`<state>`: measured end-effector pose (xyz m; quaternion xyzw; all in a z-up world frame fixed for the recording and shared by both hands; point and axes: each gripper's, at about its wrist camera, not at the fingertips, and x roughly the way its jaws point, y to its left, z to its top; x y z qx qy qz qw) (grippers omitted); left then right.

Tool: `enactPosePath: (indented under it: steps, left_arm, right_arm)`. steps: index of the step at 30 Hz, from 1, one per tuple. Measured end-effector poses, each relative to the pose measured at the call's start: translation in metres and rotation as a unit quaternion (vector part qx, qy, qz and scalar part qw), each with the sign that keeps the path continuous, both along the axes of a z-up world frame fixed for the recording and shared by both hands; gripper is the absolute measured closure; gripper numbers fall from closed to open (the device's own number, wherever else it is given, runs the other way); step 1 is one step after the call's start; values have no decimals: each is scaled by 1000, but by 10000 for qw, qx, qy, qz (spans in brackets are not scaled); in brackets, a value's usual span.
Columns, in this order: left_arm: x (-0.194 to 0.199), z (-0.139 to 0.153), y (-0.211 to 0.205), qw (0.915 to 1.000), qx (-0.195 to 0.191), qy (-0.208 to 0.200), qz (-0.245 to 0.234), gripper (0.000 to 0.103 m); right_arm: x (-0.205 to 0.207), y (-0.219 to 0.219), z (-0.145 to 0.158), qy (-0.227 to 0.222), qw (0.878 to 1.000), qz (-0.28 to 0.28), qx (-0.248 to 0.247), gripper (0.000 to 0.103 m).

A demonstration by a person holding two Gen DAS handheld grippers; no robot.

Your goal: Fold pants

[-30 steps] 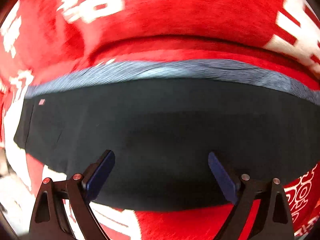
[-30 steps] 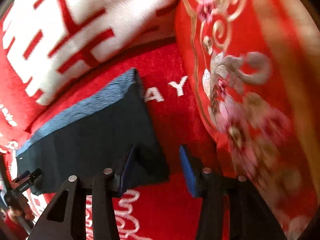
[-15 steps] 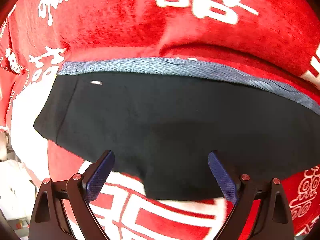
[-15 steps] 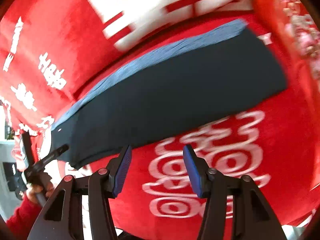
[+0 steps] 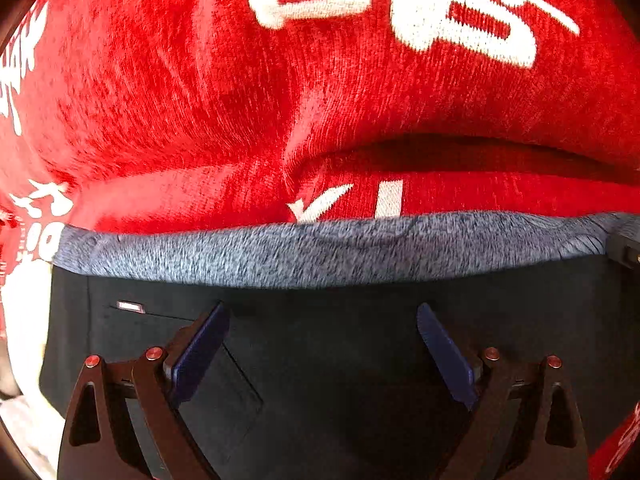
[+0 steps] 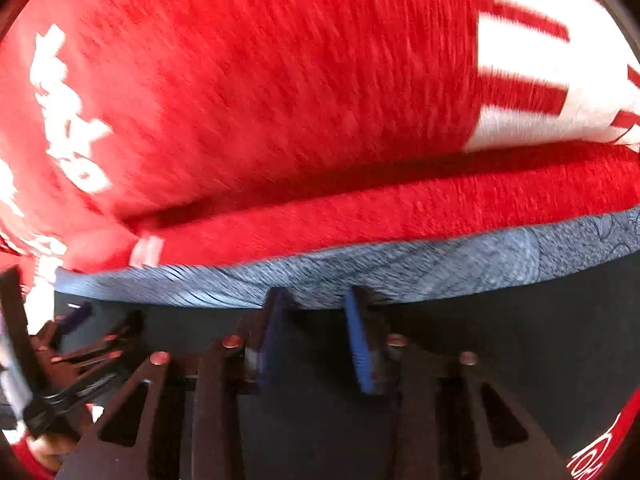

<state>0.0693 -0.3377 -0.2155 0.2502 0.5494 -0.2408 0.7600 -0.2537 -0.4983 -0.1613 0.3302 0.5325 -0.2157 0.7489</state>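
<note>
The pants [image 5: 340, 360] are black with a heathered blue-grey band [image 5: 320, 252] along their far edge, lying flat on a red cover. My left gripper [image 5: 320, 316] is open, low over the black cloth near its left end, just short of the band. In the right wrist view the pants [image 6: 500, 352] fill the lower half, with the grey band [image 6: 400, 272] beyond. My right gripper [image 6: 314, 300] is open with a narrower gap, its fingertips at the band's near edge. It holds nothing. The left gripper [image 6: 76, 316] shows at the left.
A red plush cover with white characters [image 5: 320, 80] rises just behind the pants like a backrest or cushion, and also fills the upper right wrist view [image 6: 280, 100]. A small pale label [image 5: 130, 306] sits on the pants near their left end.
Both grippers have moved forward and down over the pants, toward the grey band. The right gripper swung left from the pants' right end to over the pants.
</note>
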Motion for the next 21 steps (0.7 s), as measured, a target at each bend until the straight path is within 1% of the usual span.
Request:
enactPosePath:
  steps: [1, 3, 4, 5, 6, 7, 8, 9, 10, 11, 12, 13, 14, 15, 17, 19, 21]
  left_arm:
    - [1, -1, 6, 10000, -9, 56, -21, 3]
    - [4, -2, 21, 9998, 8, 183, -9, 3]
    - [6, -1, 30, 9996, 98, 240, 60, 3]
    - [9, 0, 39, 9993, 176, 307, 129, 3]
    - [13, 3, 52, 9986, 192, 428, 251, 3]
    - [16, 6, 61, 9981, 122, 501, 333, 3]
    - [19, 10, 72, 9975, 14, 567, 427, 3]
    - [21, 14, 81, 9968, -49, 605, 511, 3]
    - [23, 17, 90, 9963, -49, 620, 585, 3]
    - [25, 17, 97, 9961, -23, 624, 627, 3]
    - [25, 17, 103, 9957, 15, 636, 669, 3]
    - [25, 17, 107, 9956, 33, 652, 680, 3]
    - [24, 15, 113, 9955, 44, 660, 675, 3]
    - [21, 14, 116, 9957, 70, 661, 652, 3]
    - [17, 11, 121, 9961, 95, 666, 571, 3]
    - [14, 9, 124, 9967, 82, 672, 455, 3]
    - [9, 9, 122, 9972, 76, 661, 345, 3]
  right_arm:
    - [-6, -2, 2, -33, 9999, -23, -123, 88]
    - [-24, -10, 6, 111, 9994, -230, -242, 88]
    - [-37, -15, 10, 164, 9988, -428, -195, 86]
    - [-47, -19, 15, 111, 9983, -570, -7, 82]
    - [-54, -18, 19, -56, 9969, -655, 424, 77]
    - [-63, -13, 23, -314, 9928, -632, 963, 77]
    - [-71, -1, 27, -611, 9858, -563, 1457, 73]
    - [-73, 7, 30, -792, 9803, -511, 1738, 65]
    - [-79, 29, 31, -1048, 9692, -427, 2188, 62]
    - [-81, 42, 30, -1165, 9615, -386, 2459, 60]
    - [-81, 64, 25, -1291, 9487, -358, 2864, 60]
    - [-81, 87, 16, -1360, 9343, -364, 3277, 60]
    - [-80, 101, 9, -1377, 9266, -389, 3478, 60]
    - [-78, 117, 1, -1400, 9201, -420, 3634, 60]
    - [-77, 133, -11, -1412, 9157, -510, 3728, 60]
    - [-78, 141, -21, -1470, 9097, -675, 3825, 60]
    - [-76, 142, -27, -1408, 9136, -708, 3747, 60]
